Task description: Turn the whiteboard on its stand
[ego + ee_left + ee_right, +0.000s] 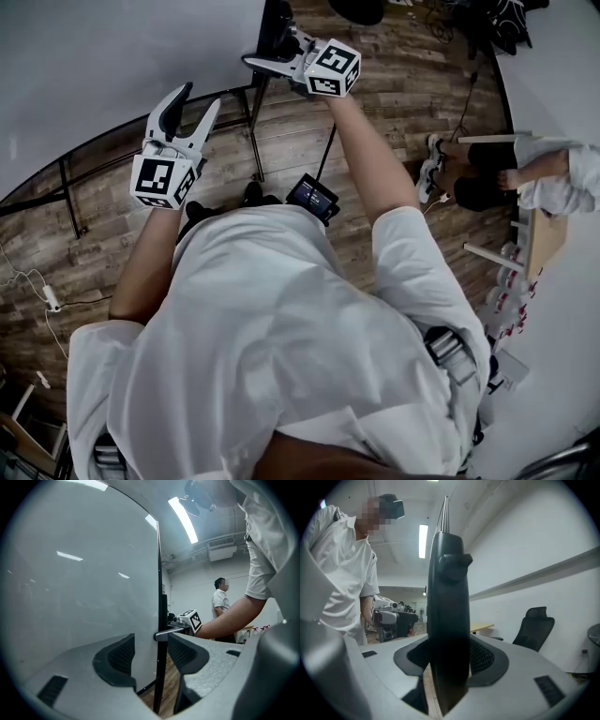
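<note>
I see the whiteboard (94,66) far left, upright on its stand. Left gripper (199,94): jaws wide, the board's black edge (161,597) stands in the gap, neither pad on it. Right gripper (270,54) at the board's right end: jaws part-open, straddling the black post (447,597), not clamped.

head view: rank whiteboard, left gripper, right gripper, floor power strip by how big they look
1. whiteboard
2. left gripper and right gripper, about alike
3. power strip, smallest, though it lies farther from the camera
</note>
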